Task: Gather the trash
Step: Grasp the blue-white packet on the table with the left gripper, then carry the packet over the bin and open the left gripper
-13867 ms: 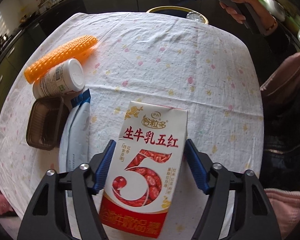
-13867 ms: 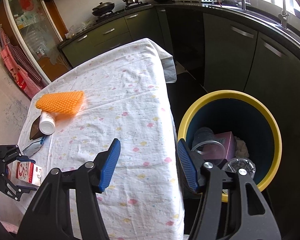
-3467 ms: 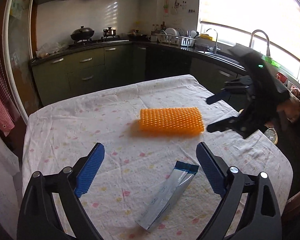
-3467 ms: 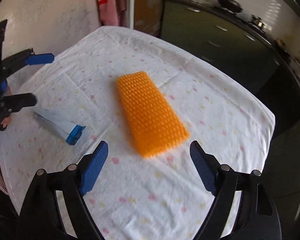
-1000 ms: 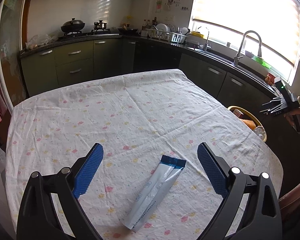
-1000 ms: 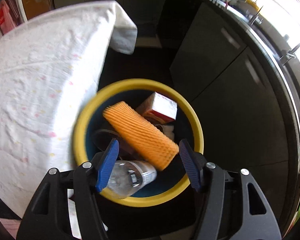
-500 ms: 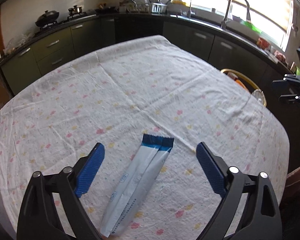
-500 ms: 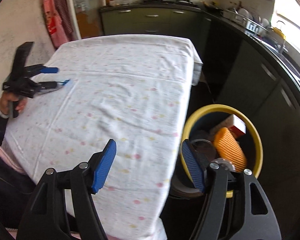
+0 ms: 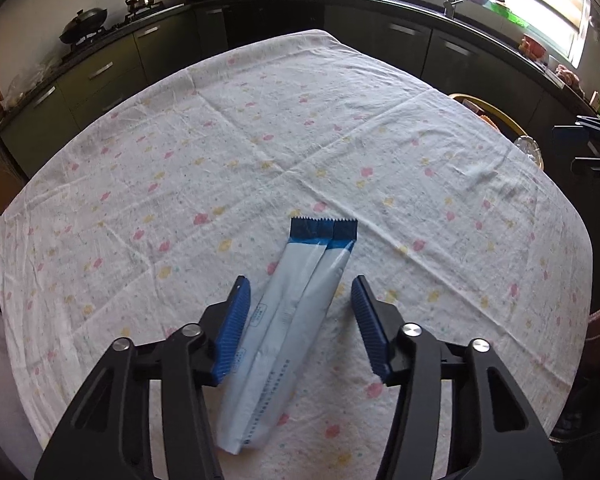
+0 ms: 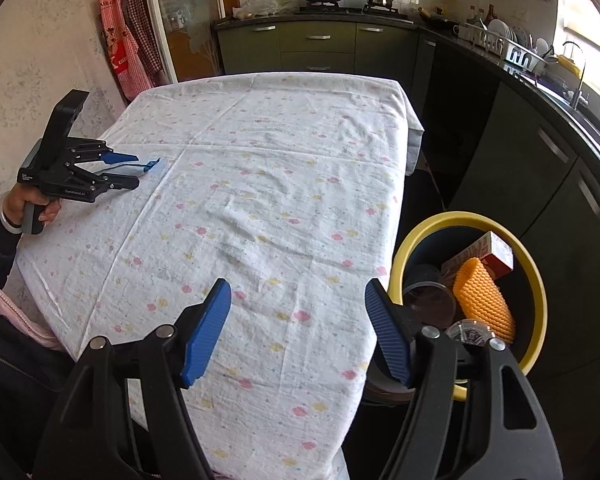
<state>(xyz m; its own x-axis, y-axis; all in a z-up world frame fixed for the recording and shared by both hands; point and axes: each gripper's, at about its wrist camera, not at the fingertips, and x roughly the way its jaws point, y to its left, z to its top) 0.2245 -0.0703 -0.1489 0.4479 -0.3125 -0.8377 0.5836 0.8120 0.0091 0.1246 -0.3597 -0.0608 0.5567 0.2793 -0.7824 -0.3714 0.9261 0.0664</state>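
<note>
The left hand-held gripper (image 9: 300, 320) has dropped, open, around the long white, blue-tipped wrapper (image 9: 292, 320).

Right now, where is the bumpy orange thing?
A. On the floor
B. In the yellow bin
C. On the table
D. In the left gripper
B: the bumpy orange thing stands among other trash inside the yellow bin beside the table.

Your glossy white-and-blue foil-look sachet (image 9: 296, 316) lies on a matt, creased white floral cloth (image 9: 260, 152) covering the counter. Left hand-held gripper (image 9: 300, 320): matt black plastic, ribbed blue pads (image 9: 236, 328), shiny metal rivets. Bin rim (image 10: 403, 256): smooth yellow plastic.
</note>
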